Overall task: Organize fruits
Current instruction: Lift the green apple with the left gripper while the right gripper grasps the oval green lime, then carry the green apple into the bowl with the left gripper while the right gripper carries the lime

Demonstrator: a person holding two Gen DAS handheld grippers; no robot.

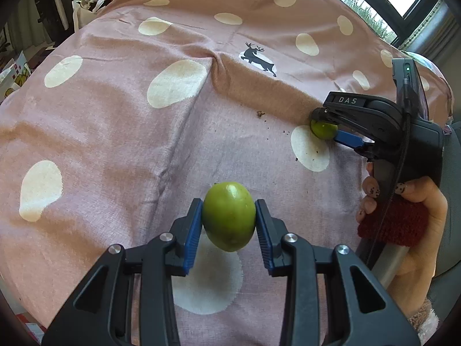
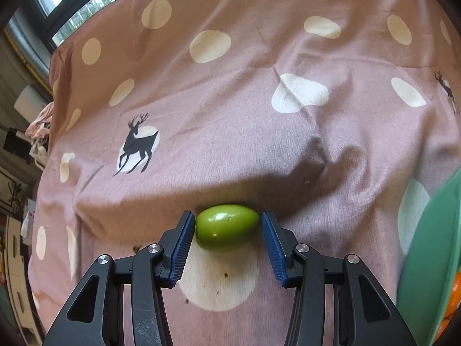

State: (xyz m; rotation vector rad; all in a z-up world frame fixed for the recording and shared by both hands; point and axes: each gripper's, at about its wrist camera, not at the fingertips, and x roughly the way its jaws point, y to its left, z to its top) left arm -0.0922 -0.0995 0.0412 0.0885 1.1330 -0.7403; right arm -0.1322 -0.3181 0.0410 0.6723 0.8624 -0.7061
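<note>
A green oval fruit (image 1: 229,219) stands upright between the blue pads of my left gripper (image 1: 228,210), which is shut on it a little above the pink dotted cloth (image 1: 115,132). A second green fruit (image 2: 227,227) lies sideways between the pads of my right gripper (image 2: 227,219). Both pads touch its ends, low over the cloth. In the left wrist view this right gripper (image 1: 325,127) sits at the right with that fruit (image 1: 322,129) just showing under its fingers.
A green bowl's rim (image 2: 432,245) comes in at the right edge, with orange fruit (image 2: 451,302) inside it. A hand (image 1: 417,216) grips the right tool's handle. The cloth has folds and a few dark crumbs (image 1: 260,113). Windows and clutter lie beyond the cloth.
</note>
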